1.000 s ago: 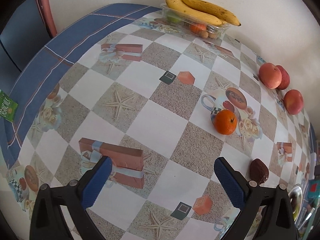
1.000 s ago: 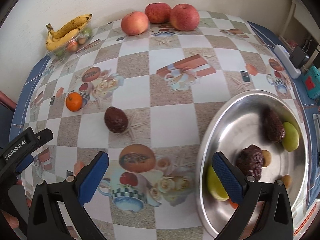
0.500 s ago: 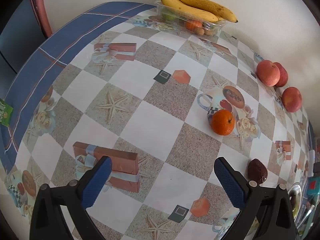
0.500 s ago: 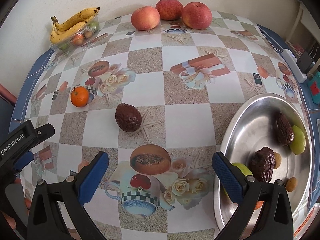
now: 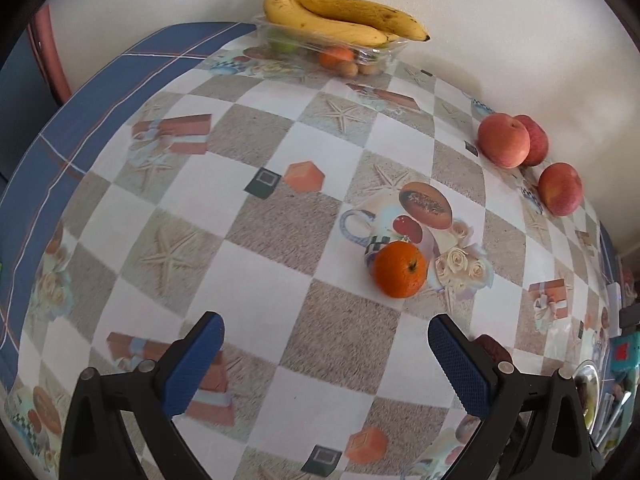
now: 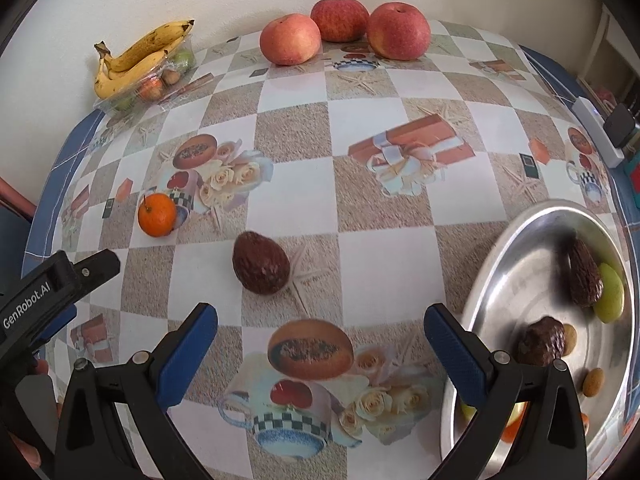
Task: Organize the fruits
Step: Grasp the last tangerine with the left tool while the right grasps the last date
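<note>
An orange (image 5: 398, 274) lies on the patterned tablecloth just ahead of my left gripper (image 5: 325, 334), which stands open and empty. The same orange (image 6: 157, 214) shows at the left in the right wrist view. A dark brown avocado (image 6: 261, 267) rests on the cloth just ahead and left of my right gripper (image 6: 320, 324), also open and empty. In the left wrist view that avocado (image 5: 493, 350) is mostly hidden behind the right finger. A steel bowl (image 6: 516, 264) at the right holds several fruits, among them two dark avocados. Three apples (image 6: 341, 32) sit by the wall.
Bananas (image 5: 340, 16) lie on a clear plastic tray (image 5: 376, 54) of small fruits at the back by the white wall. The left gripper's black body (image 6: 48, 292) sits at the left edge of the right wrist view. A power strip (image 6: 596, 128) lies at the table's right edge.
Both grippers have moved forward over the table. The orange now sits closer to the left gripper, and the loose avocado closer to the right one. Both jaws stayed open.
</note>
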`<state>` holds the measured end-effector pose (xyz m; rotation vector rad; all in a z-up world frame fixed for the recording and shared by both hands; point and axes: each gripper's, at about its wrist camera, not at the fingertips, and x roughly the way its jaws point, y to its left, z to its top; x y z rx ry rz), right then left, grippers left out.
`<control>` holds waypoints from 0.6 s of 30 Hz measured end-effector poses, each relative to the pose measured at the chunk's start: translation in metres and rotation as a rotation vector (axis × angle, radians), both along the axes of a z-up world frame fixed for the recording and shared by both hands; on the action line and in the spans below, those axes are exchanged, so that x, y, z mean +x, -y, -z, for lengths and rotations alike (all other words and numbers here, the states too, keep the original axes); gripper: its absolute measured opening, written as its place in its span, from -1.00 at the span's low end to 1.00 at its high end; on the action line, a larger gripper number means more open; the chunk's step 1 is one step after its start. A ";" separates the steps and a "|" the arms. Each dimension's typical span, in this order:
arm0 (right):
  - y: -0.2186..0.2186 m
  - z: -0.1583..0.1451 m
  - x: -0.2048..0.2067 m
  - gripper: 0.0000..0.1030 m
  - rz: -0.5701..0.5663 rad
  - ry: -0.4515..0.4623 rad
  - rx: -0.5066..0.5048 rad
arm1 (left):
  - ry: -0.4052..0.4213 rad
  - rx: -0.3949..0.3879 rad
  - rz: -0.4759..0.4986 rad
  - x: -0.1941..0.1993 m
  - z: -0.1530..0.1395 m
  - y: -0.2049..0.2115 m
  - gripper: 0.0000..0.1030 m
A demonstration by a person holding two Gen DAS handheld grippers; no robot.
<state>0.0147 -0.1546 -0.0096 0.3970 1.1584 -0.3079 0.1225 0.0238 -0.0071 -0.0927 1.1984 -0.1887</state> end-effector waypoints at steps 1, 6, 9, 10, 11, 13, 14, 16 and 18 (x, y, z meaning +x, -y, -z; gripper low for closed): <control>-0.001 0.000 0.002 1.00 -0.004 0.005 0.001 | -0.008 -0.015 0.002 0.002 0.003 0.001 1.00; -0.004 0.006 0.014 1.00 -0.022 0.018 0.014 | -0.031 -0.062 -0.002 0.010 0.013 0.003 1.00; -0.006 0.012 0.022 1.00 -0.033 0.000 -0.006 | -0.026 -0.060 -0.012 0.017 0.017 0.004 1.00; -0.006 0.013 0.024 1.00 -0.033 -0.005 -0.009 | -0.018 -0.062 -0.010 0.020 0.019 0.006 1.00; -0.006 0.014 0.026 1.00 -0.034 -0.009 -0.014 | -0.014 -0.062 -0.004 0.021 0.020 0.006 1.00; -0.006 0.016 0.029 1.00 -0.036 -0.015 -0.022 | -0.015 -0.050 0.016 0.024 0.025 0.011 1.00; -0.006 0.017 0.032 1.00 -0.038 -0.019 -0.028 | -0.016 -0.046 0.021 0.025 0.026 0.011 1.00; -0.006 0.019 0.036 1.00 -0.043 -0.024 -0.039 | -0.006 -0.029 0.036 0.026 0.027 0.016 1.00; -0.006 0.023 0.040 1.00 -0.046 -0.041 -0.057 | 0.003 -0.017 0.050 0.028 0.028 0.020 1.00</control>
